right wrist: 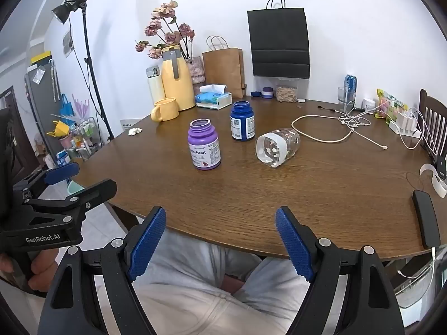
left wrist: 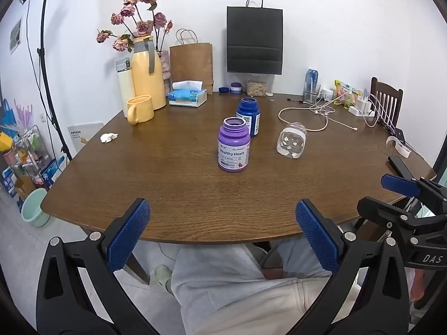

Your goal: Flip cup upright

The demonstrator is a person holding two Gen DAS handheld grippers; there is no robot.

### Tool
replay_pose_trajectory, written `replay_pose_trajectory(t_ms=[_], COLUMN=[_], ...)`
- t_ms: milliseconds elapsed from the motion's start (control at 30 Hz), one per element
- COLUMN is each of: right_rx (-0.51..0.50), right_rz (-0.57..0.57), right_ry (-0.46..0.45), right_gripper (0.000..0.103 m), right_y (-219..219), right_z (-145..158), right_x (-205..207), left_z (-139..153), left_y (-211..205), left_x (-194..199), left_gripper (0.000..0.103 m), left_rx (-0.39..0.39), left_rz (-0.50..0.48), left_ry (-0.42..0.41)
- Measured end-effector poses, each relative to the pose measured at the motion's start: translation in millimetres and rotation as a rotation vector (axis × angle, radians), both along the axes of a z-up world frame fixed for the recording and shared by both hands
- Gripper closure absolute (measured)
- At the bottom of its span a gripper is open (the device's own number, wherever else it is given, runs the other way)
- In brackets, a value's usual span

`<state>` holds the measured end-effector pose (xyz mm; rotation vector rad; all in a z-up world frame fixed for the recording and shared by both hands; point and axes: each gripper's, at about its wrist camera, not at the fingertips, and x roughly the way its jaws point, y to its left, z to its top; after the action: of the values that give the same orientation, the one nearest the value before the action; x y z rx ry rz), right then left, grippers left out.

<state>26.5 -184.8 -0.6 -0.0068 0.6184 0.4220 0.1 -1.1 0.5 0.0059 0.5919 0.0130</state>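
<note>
Here we hold both the left gripper (left wrist: 223, 233) and right gripper (right wrist: 220, 241) wide open, empty, at the table's near edge; the cup (right wrist: 277, 146) lies sideways ahead beside the blue bottle (right wrist: 242, 121), its long axis mouth-toward-us, nearer our right.

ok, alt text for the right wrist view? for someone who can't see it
A clear glass cup lies on its side on a brown wooden table, just right of an upright purple bottle and blue bottle. The open right gripper hovers at the near table edge, holding nothing.
</note>
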Motion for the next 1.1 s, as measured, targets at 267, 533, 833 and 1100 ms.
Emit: replay_pose_trajectory(t_ms=[267, 533, 833, 1100], right_rx=[-0.005, -0.005, -0.002, -0.002], right_rz=[0.002, 0.001, 0.002, -0.003], right_ry=[0.006, 0.011, 0.01, 0.008], right_gripper=[0.018, 0.018, 0.018, 0.018], right_y=[1.1, -0.5, -0.6, -5.4], right_z=[-0.7, -0.3, 0.6, 4.5], right_x=[-0.8, -0.4, -1.8, 3.3], left_z=[-0.8, -1.5, -0.3, 1.2], left_y=[1.0, 1.4, 2.7, 1.2], left_x=[-0.6, -1.7, -1.0, -0.4], left_gripper=[0.0, 0.0, 0.0, 0.0], left_rx=[-0.01, -0.012, -0.013, -0.011], left_rz=[0.0, -0.002, 0.003, 0.0], left_ry=[-0.01, -0.005, -0.004, -0.008])
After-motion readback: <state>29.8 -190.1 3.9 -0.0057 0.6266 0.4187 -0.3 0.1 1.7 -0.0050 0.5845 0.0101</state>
